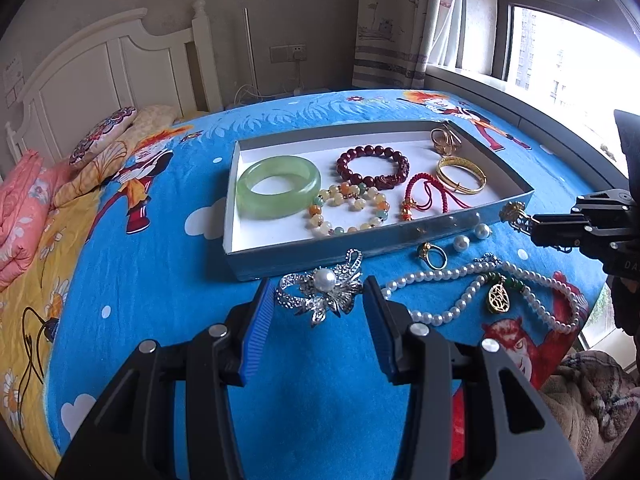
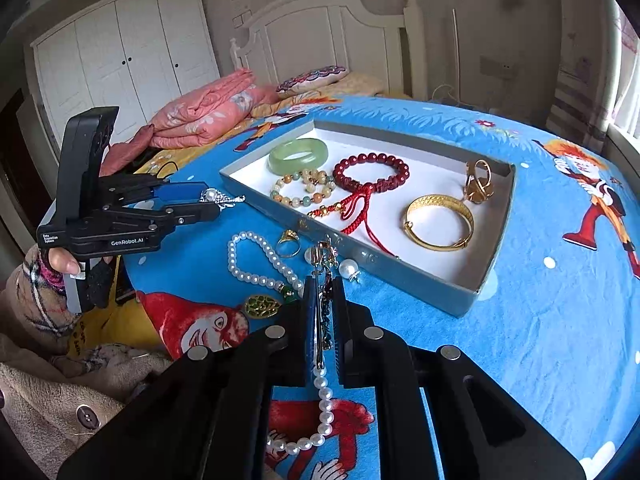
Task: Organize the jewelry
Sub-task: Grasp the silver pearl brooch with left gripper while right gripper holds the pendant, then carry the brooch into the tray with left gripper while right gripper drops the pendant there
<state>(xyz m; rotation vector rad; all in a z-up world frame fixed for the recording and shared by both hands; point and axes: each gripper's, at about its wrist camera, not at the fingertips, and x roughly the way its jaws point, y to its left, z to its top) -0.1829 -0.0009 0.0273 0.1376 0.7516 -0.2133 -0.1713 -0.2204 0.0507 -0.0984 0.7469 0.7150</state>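
A grey-blue tray on the bed holds a green jade bangle, dark red bead bracelet, pastel bead bracelet, red cord, gold bangle and gold rings. My left gripper is open around a silver pearl brooch. My right gripper is shut on an ornate hair clip in front of the tray.
On the blue blanket lie a pearl necklace with a gold pendant, a gold ring and two pearl earrings. Pillows and a pink quilt lie by the headboard.
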